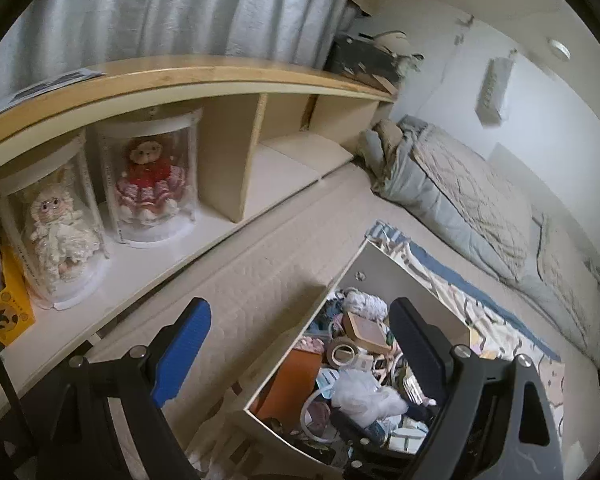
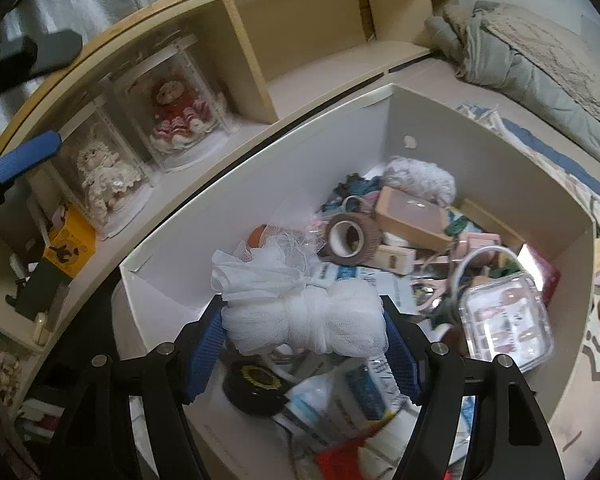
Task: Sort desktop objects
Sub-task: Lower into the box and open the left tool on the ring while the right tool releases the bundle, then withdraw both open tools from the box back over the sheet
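While both cameras look down at the same cluttered box, entries go one view after another.

Left wrist, left gripper [image 1: 300, 354]: jaws stand wide apart with nothing between the pads; it hangs over the near corner of the box.
Left wrist, box [image 1: 364, 258]: white, open-topped, lying on the bed [image 1: 236, 276]; filled with mixed small items.
Left wrist, tape roll [image 1: 343, 351]: brown, lying among the clutter inside the box.
Left wrist, shelf [image 1: 204, 76]: wooden, beside the bed; two dolls in clear cylinders, one cream [image 1: 58, 228], one in red [image 1: 150, 178].
Left wrist, quilt [image 1: 472, 196]: grey, bunched along the wall at the far side of the bed.

Right wrist, right gripper [image 2: 304, 340]: jaws partly open, blue pads pressed on either side of a white mesh bundle [image 2: 312, 316]; bundle held over the box interior.
Right wrist, clear plastic case [image 2: 506, 322]: just right of the gripper, inside the box.
Right wrist, black tape roll [image 2: 256, 386]: beneath the bundle, on the box floor.
Right wrist, wooden block [image 2: 410, 218]: near the far wall, beside the brown tape roll.
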`<state>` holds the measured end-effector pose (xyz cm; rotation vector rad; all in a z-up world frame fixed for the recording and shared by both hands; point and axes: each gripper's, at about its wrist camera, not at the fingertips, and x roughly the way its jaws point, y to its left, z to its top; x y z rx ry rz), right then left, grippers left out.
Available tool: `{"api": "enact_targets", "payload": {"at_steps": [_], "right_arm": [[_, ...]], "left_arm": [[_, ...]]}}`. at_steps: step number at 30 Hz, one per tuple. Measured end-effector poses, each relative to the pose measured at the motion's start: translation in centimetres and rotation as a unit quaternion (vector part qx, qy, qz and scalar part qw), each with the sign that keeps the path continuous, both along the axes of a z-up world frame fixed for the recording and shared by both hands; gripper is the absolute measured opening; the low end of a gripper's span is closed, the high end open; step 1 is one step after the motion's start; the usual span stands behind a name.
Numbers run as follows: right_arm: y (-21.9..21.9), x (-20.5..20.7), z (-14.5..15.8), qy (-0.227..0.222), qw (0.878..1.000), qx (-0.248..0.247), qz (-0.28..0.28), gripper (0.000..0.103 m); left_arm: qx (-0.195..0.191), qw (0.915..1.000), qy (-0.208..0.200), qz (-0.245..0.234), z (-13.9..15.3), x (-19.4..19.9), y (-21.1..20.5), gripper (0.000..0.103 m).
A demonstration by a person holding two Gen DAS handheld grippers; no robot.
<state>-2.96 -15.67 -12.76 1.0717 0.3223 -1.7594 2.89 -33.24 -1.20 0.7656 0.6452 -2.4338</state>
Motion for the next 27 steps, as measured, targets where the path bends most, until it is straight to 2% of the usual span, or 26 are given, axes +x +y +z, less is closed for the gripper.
{"api": "enact_targets", "payload": {"at_steps": [3, 5, 7, 10, 18, 24, 27], "right_arm": [[-0.4, 0.2, 0.1, -0.004, 1.000, -0.005, -0.003, 0.074], [-0.5, 0.0, 0.2, -0.023, 1.000, -0.012, -0.007, 0.075], [-0.7, -0.2, -0.1, -0.042, 0.999, -0.010, -0.011, 0.087], [-0.7, -0.3, 0.0, -0.051, 0.998, -0.012, -0.019, 0.092], [0.6, -0.1, 0.6, -0.017, 1.000, -0.013, -0.014, 0.092], [2.3, 0.3, 2.2, 0.035, 0.999, -0.036, -0.018, 0.092], [2.9, 0.6, 3.0, 0.068, 0.997, -0.032, -0.021, 0.092]], "left_arm": [[0.004, 0.9999, 0.005, 0.009, 0.2, 0.3, -0.4, 0.091], [0.003, 0.9999, -0.001, 0.012, 0.1, 0.4, -0.5, 0.091], [0.002, 0.9999, -0.006, 0.013, 0.0, 0.3, -0.5, 0.091], [0.001, 0.9999, -0.008, 0.013, -0.1, 0.4, -0.5, 0.091], [-0.008, 0.9999, -0.012, 0.008, -0.2, 0.4, -0.1, 0.091], [-0.010, 0.9998, -0.018, -0.002, -0.3, 0.0, 0.7, 0.091], [-0.017, 0.9995, -0.026, -0.006, -0.3, -0.2, 1.2, 0.091]]}}
